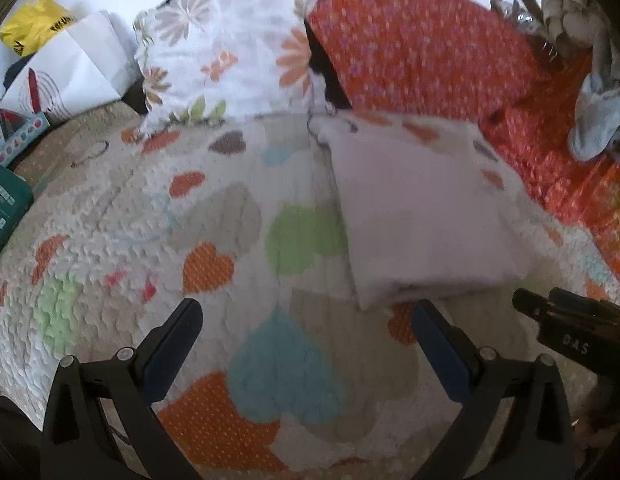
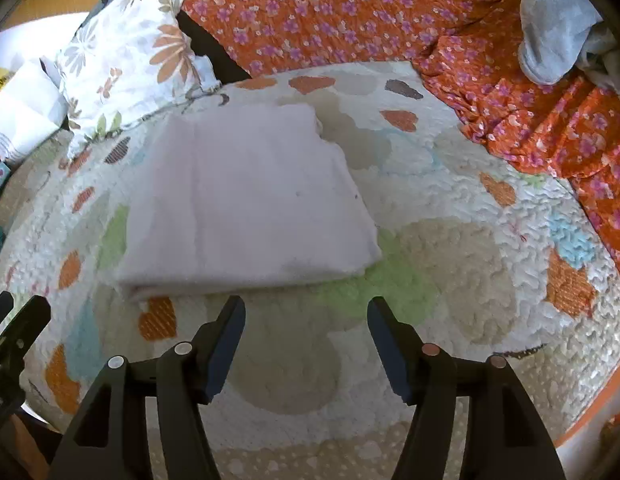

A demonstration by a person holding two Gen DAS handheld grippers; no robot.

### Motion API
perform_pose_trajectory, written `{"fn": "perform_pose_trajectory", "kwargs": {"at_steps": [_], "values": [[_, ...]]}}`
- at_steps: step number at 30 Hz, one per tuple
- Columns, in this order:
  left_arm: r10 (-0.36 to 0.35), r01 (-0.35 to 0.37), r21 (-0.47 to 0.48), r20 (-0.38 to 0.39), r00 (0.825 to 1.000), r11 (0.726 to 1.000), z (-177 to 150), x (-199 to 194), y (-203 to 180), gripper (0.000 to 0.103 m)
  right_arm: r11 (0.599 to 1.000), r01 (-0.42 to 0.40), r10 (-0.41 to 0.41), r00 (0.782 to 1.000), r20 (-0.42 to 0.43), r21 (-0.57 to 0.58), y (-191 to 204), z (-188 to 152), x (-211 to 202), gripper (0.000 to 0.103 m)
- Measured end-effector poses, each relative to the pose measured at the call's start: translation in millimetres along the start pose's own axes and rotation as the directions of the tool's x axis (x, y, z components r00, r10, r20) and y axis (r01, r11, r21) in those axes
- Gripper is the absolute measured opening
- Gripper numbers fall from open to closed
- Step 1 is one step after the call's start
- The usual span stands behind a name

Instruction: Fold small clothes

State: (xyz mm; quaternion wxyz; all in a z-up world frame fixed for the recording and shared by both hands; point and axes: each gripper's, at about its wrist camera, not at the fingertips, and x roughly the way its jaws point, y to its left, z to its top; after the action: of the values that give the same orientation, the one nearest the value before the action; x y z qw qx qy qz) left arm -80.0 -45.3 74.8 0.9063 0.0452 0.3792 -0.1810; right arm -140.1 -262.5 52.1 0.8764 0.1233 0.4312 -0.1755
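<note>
A pale lilac-white garment [image 2: 245, 200] lies folded into a flat rectangle on the heart-patterned quilt [image 2: 450, 280]. It also shows in the left wrist view [image 1: 422, 216], right of centre. My left gripper [image 1: 305, 308] is open and empty, just short of the garment's near edge. My right gripper [image 2: 305, 306] is open and empty, close to the garment's near edge, above the quilt. The right gripper's fingers [image 1: 566, 308] show at the right edge of the left wrist view. The left gripper's fingers [image 2: 17, 320] show at the left edge of the right wrist view.
A floral pillow [image 2: 129, 60] and an orange flowered cloth [image 2: 350, 12] lie at the back. A pale blue crumpled garment [image 2: 558, 32] sits at the far right. White paper bags [image 1: 69, 68], a yellow bag [image 1: 33, 28] and a green box [image 1: 1, 208] stand at the left.
</note>
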Motion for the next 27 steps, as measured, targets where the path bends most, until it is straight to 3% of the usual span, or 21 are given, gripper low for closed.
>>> {"fn": "perform_pose_trajectory", "kwargs": {"at_steps": [9,20,27], "values": [[0.001,0.002,0.032,-0.1,0.995,0.999,-11,20,-8,0.103,1.0,0.021,-0.022,0.999,-0.033,-0.013,1,-6,7,0.07],[0.009,-0.004,0.028,-0.168,0.986,1.0,-19,32,-2,0.103,0.999,0.036,-0.037,0.998,-0.048,-0.016,1,-6,10,0.072],[-0.016,0.026,0.034,-0.263,0.965,0.999,-29,50,-6,0.103,0.999,0.038,-0.039,0.998,-0.058,-0.017,0,-6,12,0.073]]}}
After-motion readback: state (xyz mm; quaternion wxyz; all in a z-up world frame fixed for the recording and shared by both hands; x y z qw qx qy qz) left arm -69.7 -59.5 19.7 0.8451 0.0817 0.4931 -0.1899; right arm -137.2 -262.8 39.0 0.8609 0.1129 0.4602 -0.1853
